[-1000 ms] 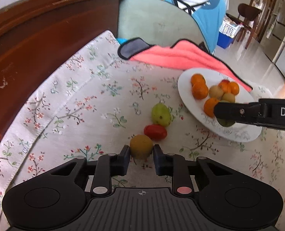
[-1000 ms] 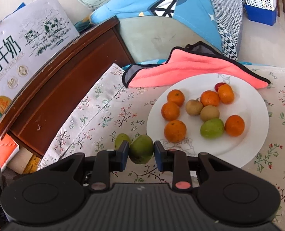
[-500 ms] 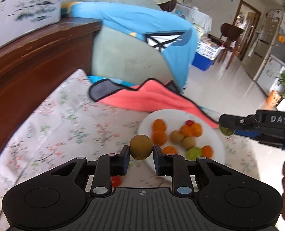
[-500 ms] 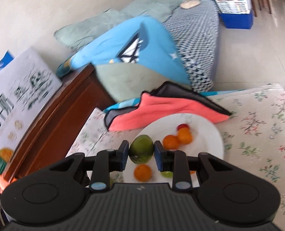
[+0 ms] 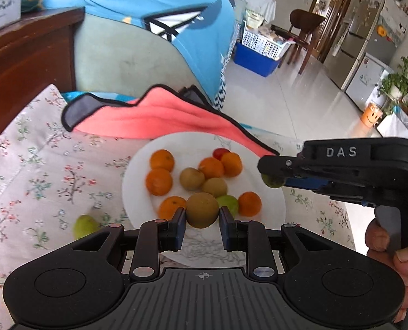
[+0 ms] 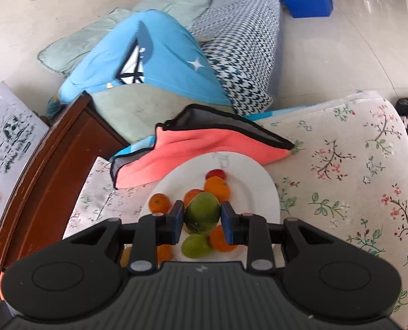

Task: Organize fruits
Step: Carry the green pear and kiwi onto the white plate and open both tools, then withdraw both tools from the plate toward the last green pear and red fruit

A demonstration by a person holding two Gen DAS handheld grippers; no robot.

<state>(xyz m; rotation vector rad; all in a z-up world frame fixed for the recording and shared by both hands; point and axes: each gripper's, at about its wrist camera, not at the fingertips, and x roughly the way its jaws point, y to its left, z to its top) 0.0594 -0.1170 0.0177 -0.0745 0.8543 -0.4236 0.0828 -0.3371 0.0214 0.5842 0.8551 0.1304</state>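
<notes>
Black fingers of the left gripper (image 5: 202, 221) pinched a brown round fruit (image 5: 202, 210) just above the near rim of the white plate (image 5: 193, 144). The right gripper (image 6: 202, 218) clamped a green fruit (image 6: 202, 214) over the same plate, above the oranges (image 5: 159, 181) and another green fruit (image 6: 195, 246). One more green fruit (image 5: 84, 225) lay on the floral cloth (image 5: 38, 170) left of the plate, and a coral towel (image 5: 160, 117) touched the plate's far edge.

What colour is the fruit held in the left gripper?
Brownish-olive; the fruit shows best in the left wrist view.
</notes>
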